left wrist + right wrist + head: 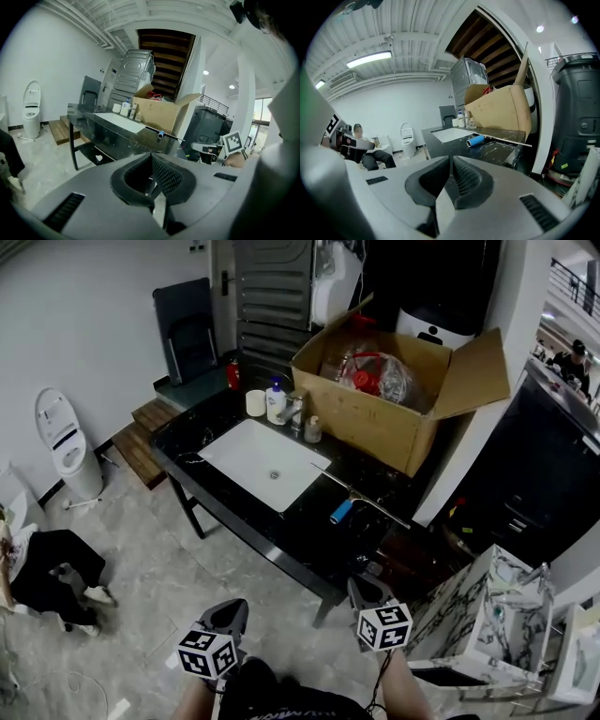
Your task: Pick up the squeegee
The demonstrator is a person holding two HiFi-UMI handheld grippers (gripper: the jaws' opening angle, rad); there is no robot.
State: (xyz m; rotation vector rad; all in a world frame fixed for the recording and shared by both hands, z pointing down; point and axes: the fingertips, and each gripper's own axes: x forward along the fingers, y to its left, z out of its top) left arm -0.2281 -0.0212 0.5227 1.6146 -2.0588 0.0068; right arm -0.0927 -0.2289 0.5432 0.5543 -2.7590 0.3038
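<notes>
The squeegee lies on the black counter to the right of the white sink; it has a blue handle and a long thin metal blade. It also shows far ahead in the left gripper view as the squeegee and closer in the right gripper view as the squeegee. My left gripper and right gripper hang over the floor at the near end of the counter, well short of the squeegee. Both stand shut with nothing between the jaws, as the left gripper and right gripper views show.
An open cardboard box full of items stands at the counter's far right, with a soap bottle and small jars behind the sink. A white toilet stands left, a marbled box on the floor at right. A seated person is at the left.
</notes>
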